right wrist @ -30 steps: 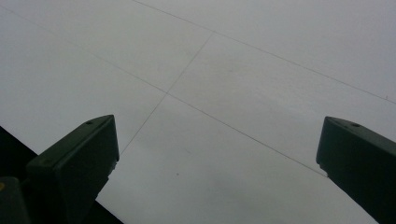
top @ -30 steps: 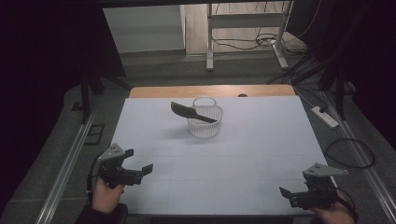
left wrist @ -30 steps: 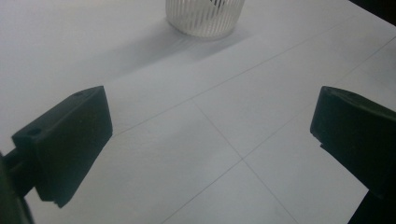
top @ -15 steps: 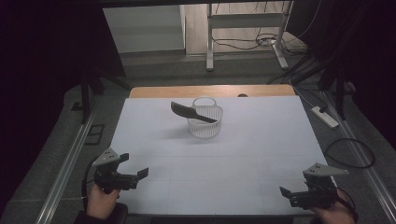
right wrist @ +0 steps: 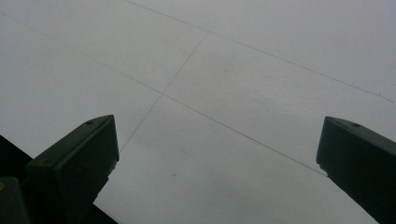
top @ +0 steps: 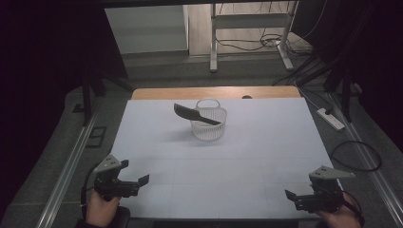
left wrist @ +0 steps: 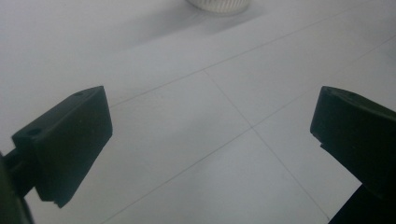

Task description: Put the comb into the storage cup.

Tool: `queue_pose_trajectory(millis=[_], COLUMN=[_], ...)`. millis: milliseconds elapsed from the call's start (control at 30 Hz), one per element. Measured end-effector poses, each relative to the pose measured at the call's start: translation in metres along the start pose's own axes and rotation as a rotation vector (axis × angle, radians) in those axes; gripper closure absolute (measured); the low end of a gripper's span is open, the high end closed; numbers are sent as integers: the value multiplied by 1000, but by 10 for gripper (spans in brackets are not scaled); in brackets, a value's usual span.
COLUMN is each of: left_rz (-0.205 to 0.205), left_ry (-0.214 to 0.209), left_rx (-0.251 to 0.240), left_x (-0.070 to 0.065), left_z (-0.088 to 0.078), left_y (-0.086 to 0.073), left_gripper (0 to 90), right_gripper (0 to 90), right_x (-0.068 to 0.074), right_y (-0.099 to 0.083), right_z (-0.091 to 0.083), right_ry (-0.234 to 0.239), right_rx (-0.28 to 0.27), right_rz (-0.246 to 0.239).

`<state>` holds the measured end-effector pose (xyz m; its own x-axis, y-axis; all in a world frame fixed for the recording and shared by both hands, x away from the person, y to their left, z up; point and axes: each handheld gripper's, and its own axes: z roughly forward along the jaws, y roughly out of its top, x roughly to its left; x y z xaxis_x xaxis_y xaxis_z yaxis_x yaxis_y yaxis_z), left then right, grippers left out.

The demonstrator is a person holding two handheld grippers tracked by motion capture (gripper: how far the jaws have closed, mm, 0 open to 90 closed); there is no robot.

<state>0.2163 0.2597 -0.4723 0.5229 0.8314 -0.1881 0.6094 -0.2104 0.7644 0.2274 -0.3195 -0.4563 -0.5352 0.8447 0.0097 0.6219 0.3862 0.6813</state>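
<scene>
Your white basket point(top: 208, 124) stands at the far middle of the table point(top: 266, 142), with 1 dark comb point(top: 196, 114) lying tilted across its rim. Both your grippers gape, holding nothing, well apart from it. Since 1 second ago, your left gripper point(top: 135, 184) has drawn back toward the near edge; your right gripper point(top: 295, 197) has barely moved.

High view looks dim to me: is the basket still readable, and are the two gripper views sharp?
High view: dim, dark surround, yet the basket and black comb read clearly. Left gripper view: jaws soft, basket base at the top edge blurred. Right gripper view: grid lines sharp, jaws slightly soft.
</scene>
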Motion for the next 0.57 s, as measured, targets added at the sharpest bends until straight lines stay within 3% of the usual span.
queue_pose_trajectory(millis=[300, 567], left_rz=[3, 29], left_ry=[27, 44], left_rx=[4, 40], left_x=[-3, -6], left_z=[-2, 2], left_y=[-2, 0], left_gripper=[0, 0], right_gripper=[0, 0], right_x=[0, 0], right_y=[0, 1], right_z=[0, 1], right_ry=[-3, -5], right_rx=[-1, 1], right_rz=[0, -4])
